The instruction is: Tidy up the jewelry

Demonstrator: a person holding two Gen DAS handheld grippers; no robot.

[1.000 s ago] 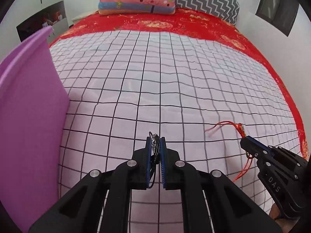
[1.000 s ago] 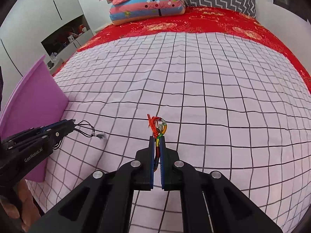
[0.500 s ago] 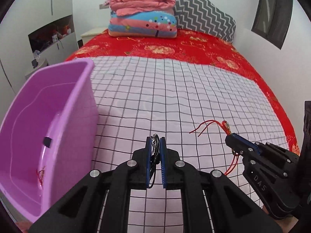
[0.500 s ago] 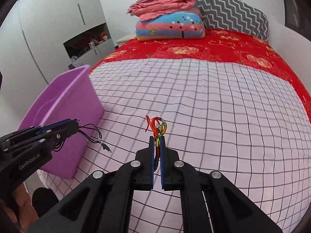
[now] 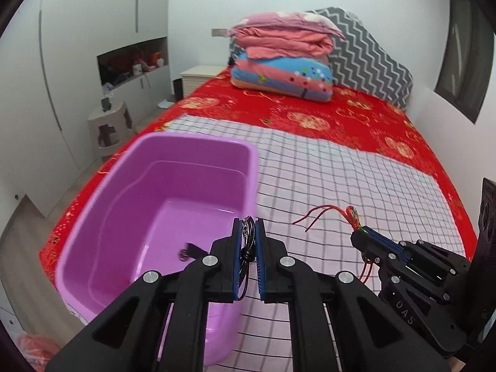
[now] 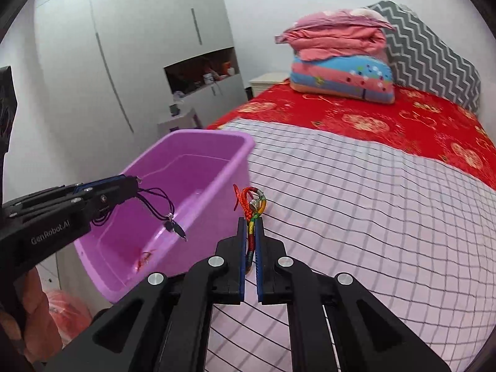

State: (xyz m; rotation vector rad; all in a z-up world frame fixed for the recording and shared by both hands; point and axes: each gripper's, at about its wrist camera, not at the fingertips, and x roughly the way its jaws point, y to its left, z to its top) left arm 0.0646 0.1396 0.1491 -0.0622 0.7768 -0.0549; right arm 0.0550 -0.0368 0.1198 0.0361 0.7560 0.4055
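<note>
The purple tub (image 5: 173, 192) sits at the left edge of the bed (image 5: 356, 124), on the checked sheet (image 5: 341, 186), and everything else is easiest placed from it. Inside the tub, on its floor, lies a small red cord piece (image 6: 144, 255), and in the left wrist view a small dark item (image 5: 190, 251) shows there too; what it is I cannot tell.

Above the tub's near right corner hangs the left tool (image 5: 249, 232), clenched on a black cord necklace (image 6: 161, 207). The cord loops down over the tub's opening with a small metal pendant at its end, clear of the tub floor.

To the right of the tub, over the checked sheet, the right tool (image 6: 251, 226) is clenched on a braided bracelet (image 6: 252, 207) of red, green and yellow cord. Its knotted loop sticks up past the fingertips, and thin red tails trail out to one side.

Far beyond the tub, at the head of the bed, folded quilts (image 5: 282, 59) are stacked against a grey zigzag pillow (image 5: 372, 62).
</note>
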